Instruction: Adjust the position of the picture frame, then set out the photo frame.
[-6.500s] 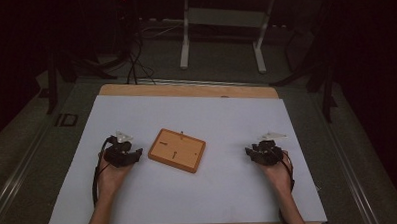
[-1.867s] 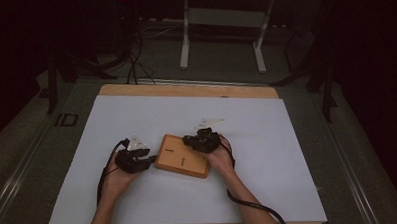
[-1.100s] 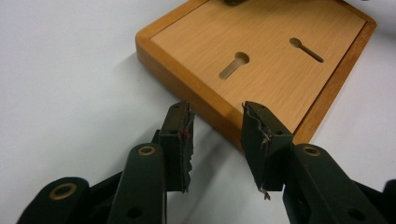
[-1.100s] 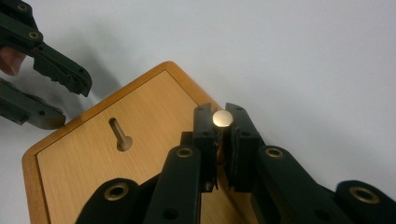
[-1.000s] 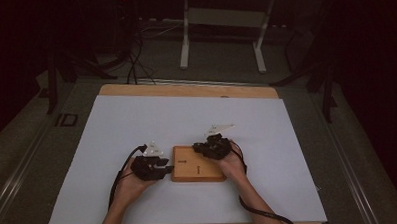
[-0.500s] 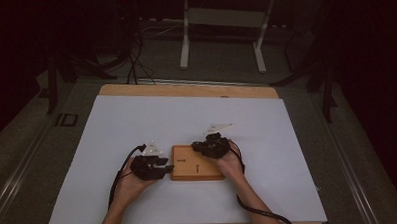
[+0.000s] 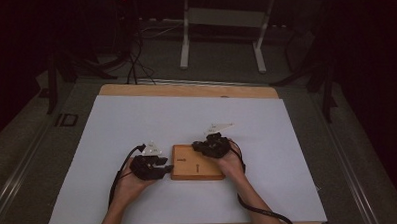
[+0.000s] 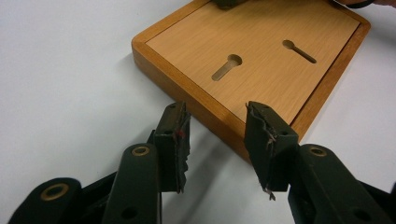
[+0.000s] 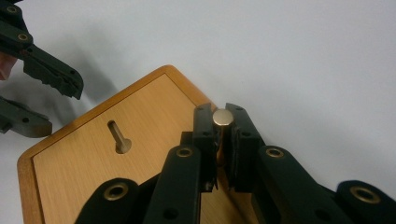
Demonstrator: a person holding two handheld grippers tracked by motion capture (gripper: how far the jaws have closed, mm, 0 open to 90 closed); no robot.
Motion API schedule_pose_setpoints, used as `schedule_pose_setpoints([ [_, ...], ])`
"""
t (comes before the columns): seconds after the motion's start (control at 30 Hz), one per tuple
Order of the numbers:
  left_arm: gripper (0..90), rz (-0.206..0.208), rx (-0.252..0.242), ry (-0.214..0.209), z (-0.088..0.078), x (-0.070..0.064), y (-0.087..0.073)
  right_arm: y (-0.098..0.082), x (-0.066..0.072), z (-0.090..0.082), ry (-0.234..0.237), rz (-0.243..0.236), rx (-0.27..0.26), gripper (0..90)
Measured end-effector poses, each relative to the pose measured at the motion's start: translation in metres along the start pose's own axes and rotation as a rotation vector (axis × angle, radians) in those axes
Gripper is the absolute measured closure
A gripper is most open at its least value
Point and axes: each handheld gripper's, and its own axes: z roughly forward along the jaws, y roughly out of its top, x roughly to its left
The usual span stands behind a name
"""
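Two keyhole slots (image 8: 227,66) are cut into the face of the wooden board (image 7: 197,162), which lies flat on the white table (image 7: 112,125) near its front edge, between the person's hands. The right hand-held gripper (image 9: 222,135) is clamped on a small brass-headed peg (image 9: 222,117) that stands upright over the board's far edge, while the left hand-held gripper (image 8: 217,140) sits at the board's near rim with its jaws apart; they have just been opening, and the rim lies ahead of them, not between them. The step in hand looks like seating the peg in a slot. To do it well, keep the peg vertical, bring its head over the round end of a slot rather than the narrow channel, and lower it straight down. The left hand-held gripper would serve best braced against the board's rim so the board cannot skate on the smooth table.
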Motion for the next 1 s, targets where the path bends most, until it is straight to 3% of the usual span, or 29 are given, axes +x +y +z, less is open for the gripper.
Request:
schedule_pose_setpoints([
  [0.3,58.8,0.002,-0.002,0.007,0.0,0.0,0.0,0.0,-0.001,0.0,0.007,-0.007,0.0,83.3],
  [0.4,58.6,0.001,-0.008,0.01,-0.001,0.001,0.0,0.0,-0.001,-0.001,0.006,0.0,-0.006,79.0],
  [0.7,58.2,0.003,-0.022,0.009,-0.001,0.001,0.0,-0.002,-0.002,-0.012,0.0,-0.027,0.007,70.1],
  [1.0,57.7,-0.001,-0.037,0.011,-0.003,0.002,0.0,-0.006,-0.005,-0.023,-0.01,-0.032,0.021,67.4],
])
